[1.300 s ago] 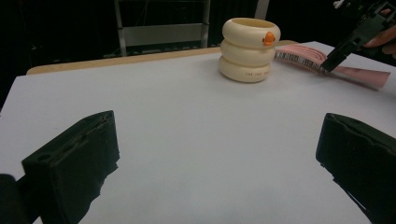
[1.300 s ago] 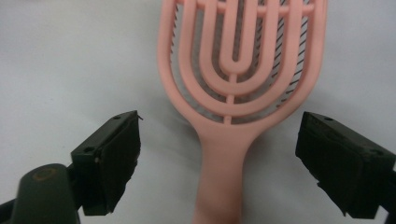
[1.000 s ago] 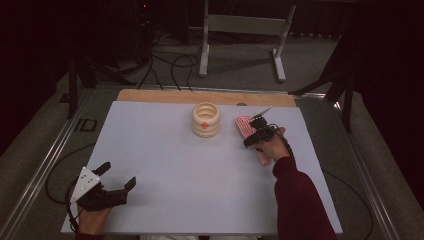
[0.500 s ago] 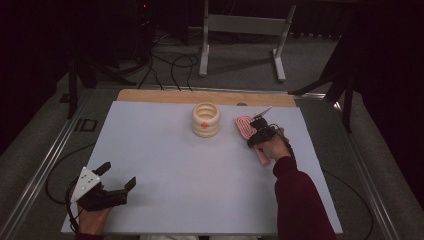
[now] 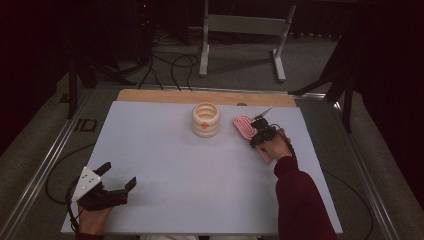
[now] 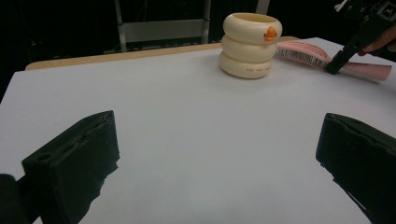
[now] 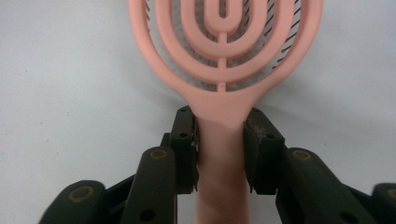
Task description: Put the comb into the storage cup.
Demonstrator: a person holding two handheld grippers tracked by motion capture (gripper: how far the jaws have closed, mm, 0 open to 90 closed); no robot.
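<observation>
Hairbrush: pink hairbrush (image 7: 223, 65) lies flat on the white table top (image 5: 190, 165), at the far right of it, with its vented oval head towards the far edge and its handle pointing back at the person. In the right gripper view the bristles show through the slots, facing down onto the table.
Grip: right gripper (image 7: 219, 149) has its two black jaws on either side of the handle, just below the neck where the head narrows; the jaws have just been closing and now press the handle from both sides.
Right hand: hand (image 5: 274, 148) in a dark red sleeve (image 5: 300, 200) reaches in from the near right edge and holds the gripper low over the brush.
Brush from the left gripper view: hairbrush (image 6: 308, 55) lies just right of the stacked rings, with the right gripper (image 6: 348, 51) coming down on its handle.
Rings: cream stack of three rings (image 5: 206, 120) with a small orange mark on the top one stands far centre, just left of the brush, apart from it.
Left gripper: left gripper (image 5: 112, 187) rests at the near left corner, well apart from the brush, jaws spread wide with nothing between them.
Table edge: wooden strip (image 5: 150, 96) runs along the far side of the white top.
</observation>
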